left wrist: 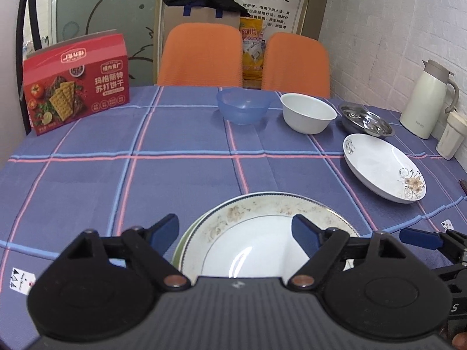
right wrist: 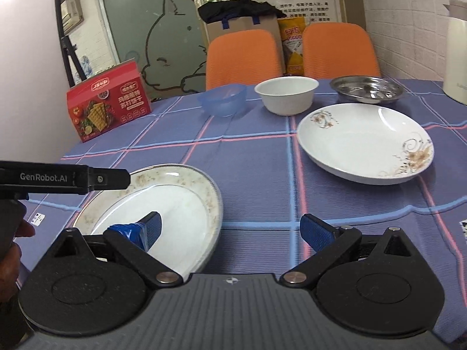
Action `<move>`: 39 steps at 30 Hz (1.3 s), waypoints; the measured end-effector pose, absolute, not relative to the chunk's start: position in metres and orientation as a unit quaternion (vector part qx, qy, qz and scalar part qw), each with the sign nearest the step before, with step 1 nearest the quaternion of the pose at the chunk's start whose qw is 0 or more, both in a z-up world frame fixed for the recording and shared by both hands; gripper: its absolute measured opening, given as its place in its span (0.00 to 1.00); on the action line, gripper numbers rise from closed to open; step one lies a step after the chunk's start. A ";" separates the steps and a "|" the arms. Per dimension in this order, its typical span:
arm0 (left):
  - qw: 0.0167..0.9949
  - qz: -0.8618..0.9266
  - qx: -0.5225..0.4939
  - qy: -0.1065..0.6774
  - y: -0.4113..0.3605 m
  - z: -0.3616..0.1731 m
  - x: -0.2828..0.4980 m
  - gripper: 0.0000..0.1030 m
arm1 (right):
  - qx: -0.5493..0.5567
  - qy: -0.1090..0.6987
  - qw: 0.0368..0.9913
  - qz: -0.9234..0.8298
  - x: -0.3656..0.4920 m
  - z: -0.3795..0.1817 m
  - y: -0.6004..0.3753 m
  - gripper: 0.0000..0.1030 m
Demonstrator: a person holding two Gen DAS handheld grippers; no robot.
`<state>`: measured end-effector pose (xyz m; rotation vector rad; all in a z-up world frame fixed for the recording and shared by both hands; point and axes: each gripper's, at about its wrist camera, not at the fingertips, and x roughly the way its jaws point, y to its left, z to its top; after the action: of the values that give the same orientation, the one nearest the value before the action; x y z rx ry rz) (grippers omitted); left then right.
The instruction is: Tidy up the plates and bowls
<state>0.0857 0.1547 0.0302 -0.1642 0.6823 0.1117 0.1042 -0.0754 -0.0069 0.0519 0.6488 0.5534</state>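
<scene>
A beige-rimmed plate (left wrist: 262, 213) lies at the near edge of the table, seemingly on top of a green-edged plate (left wrist: 176, 252). My left gripper (left wrist: 235, 232) hovers open right over it, holding nothing. My right gripper (right wrist: 232, 227) is also open and empty, with its left finger above the plate's (right wrist: 181, 204) right half. Farther right lies a white floral deep plate (right wrist: 362, 143). At the back stand a blue plastic bowl (right wrist: 223, 99), a white bowl (right wrist: 287, 94) and a steel dish (right wrist: 367, 89).
A red cracker box (left wrist: 77, 83) stands at the table's far left. A cream thermos jug (left wrist: 427, 99) and a cup (left wrist: 451, 138) stand by the right wall. Two orange chairs (left wrist: 201, 55) are behind the table. A hand (right wrist: 11, 250) shows at left.
</scene>
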 end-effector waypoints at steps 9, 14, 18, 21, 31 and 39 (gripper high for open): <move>0.942 0.010 -0.053 0.332 0.102 0.041 0.126 0.82 | 0.084 0.323 0.922 0.198 0.121 -0.010 -0.142 0.87; 0.939 -0.013 -0.038 0.340 0.073 0.042 0.151 0.82 | 0.102 0.307 0.931 0.170 0.135 -0.001 -0.174 0.87; 0.938 -0.014 -0.032 0.346 0.059 0.041 0.171 1.00 | 0.101 0.300 0.935 0.159 0.155 0.001 -0.189 0.87; 0.935 -0.013 -0.021 0.355 0.051 0.039 0.186 1.00 | 0.101 0.302 0.936 0.152 0.175 -0.001 -0.195 0.87; 0.925 -0.003 -0.007 0.379 0.045 0.031 0.223 1.00 | 0.115 0.328 0.926 0.150 0.223 -0.016 -0.201 0.87; 0.912 -0.035 -0.036 0.407 0.042 0.020 0.263 1.00 | 0.118 0.337 0.922 0.147 0.237 -0.021 -0.200 0.87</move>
<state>0.2626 0.0417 0.0198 -0.0736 0.8379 -0.0722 0.2369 -0.2002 -0.0206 0.2428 0.6913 0.3022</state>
